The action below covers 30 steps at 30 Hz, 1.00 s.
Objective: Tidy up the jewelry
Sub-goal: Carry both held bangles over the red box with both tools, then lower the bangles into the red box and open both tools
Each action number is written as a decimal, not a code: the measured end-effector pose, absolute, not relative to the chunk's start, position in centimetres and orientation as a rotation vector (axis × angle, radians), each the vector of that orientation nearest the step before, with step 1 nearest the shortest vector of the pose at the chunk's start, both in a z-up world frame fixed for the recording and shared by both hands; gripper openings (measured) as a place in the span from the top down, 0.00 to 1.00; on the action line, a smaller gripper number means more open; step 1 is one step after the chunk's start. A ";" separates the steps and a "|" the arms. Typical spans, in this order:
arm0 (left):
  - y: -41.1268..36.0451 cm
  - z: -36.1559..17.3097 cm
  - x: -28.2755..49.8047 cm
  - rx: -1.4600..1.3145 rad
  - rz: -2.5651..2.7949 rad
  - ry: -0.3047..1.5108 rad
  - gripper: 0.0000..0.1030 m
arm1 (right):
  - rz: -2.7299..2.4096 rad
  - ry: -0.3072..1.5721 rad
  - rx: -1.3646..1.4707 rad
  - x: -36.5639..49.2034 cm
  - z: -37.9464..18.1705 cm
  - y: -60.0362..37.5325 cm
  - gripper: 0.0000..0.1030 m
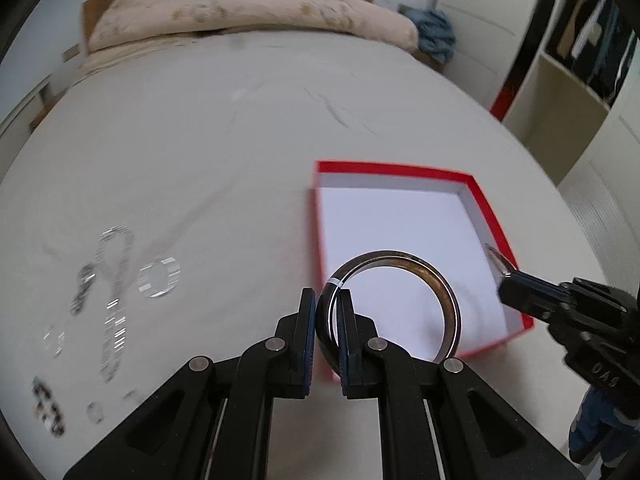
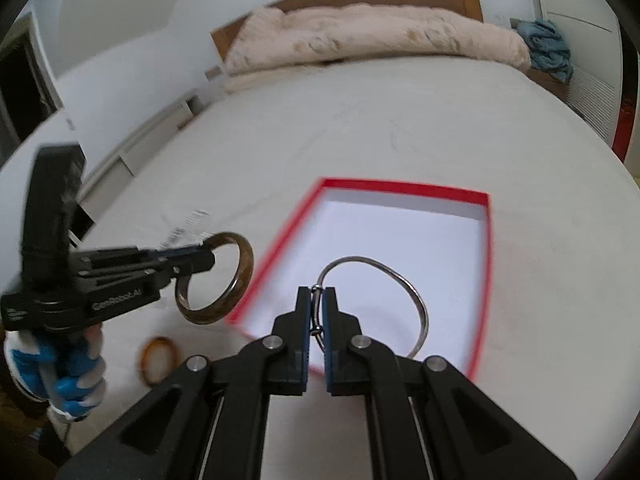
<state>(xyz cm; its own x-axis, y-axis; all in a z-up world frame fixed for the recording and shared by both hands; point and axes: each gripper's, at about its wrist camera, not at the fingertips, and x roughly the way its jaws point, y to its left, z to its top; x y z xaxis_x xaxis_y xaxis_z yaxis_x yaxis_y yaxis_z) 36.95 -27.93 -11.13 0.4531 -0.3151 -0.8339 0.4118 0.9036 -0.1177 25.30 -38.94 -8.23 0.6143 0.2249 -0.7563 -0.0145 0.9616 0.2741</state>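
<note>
An open red box (image 1: 486, 200) with a white inside lies on the bed; it also shows in the right wrist view (image 2: 486, 248). My left gripper (image 1: 327, 304) is shut on a dark brown bangle (image 1: 448, 300) and holds it above the box's near left corner. From the right wrist view the left gripper (image 2: 200, 258) and the brown bangle (image 2: 236, 284) hang just left of the box. My right gripper (image 2: 319, 300) is shut on a thin silver bangle (image 2: 416, 300) above the box. It shows in the left wrist view (image 1: 506, 276) at the box's right wall.
Several silver jewelry pieces lie on the sheet at left: a chain (image 1: 116, 280), a clear bangle (image 1: 158, 278) and small rings (image 1: 54, 340). An orange bangle (image 2: 158, 360) lies near the bed edge. A pink blanket (image 1: 248, 12) and headboard are at the far end.
</note>
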 end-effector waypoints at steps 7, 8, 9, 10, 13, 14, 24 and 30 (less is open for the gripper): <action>-32.2 -16.4 37.8 0.236 -0.429 1.079 0.91 | 0.151 1.058 0.167 27.0 -13.5 -40.1 0.95; -32.3 -17.1 37.7 0.245 -0.420 1.087 0.91 | 0.152 1.067 0.160 27.0 -13.7 -39.9 0.95; -32.3 -17.4 37.7 0.256 -0.414 1.084 0.91 | 0.160 1.077 0.154 27.0 -13.9 -39.7 0.96; -32.4 -17.5 37.4 0.279 -0.408 1.074 0.91 | 0.163 1.081 0.125 26.9 -13.9 -39.1 0.95; -32.5 -17.9 37.4 0.294 -0.392 1.084 0.89 | 0.161 1.112 0.062 28.1 -14.5 -38.5 0.95; -32.5 -18.0 37.4 0.297 -0.381 1.093 0.89 | 0.161 1.122 0.041 28.3 -14.7 -38.1 0.94; -31.6 -17.3 37.5 0.197 -0.410 1.113 0.85 | 0.101 1.081 0.046 26.4 -12.3 -41.2 0.62; -29.9 -12.1 34.9 0.134 -0.430 1.042 0.71 | 0.018 1.015 0.108 23.2 -7.9 -42.0 0.62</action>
<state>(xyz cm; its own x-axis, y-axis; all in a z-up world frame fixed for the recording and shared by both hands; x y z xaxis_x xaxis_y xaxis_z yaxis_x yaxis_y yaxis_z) 34.93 -29.95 -12.12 0.4302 -0.2807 -0.8580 0.4062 0.9090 -0.0937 23.17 -42.03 -7.85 0.5284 0.0651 -0.8465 0.0355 0.9945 0.0986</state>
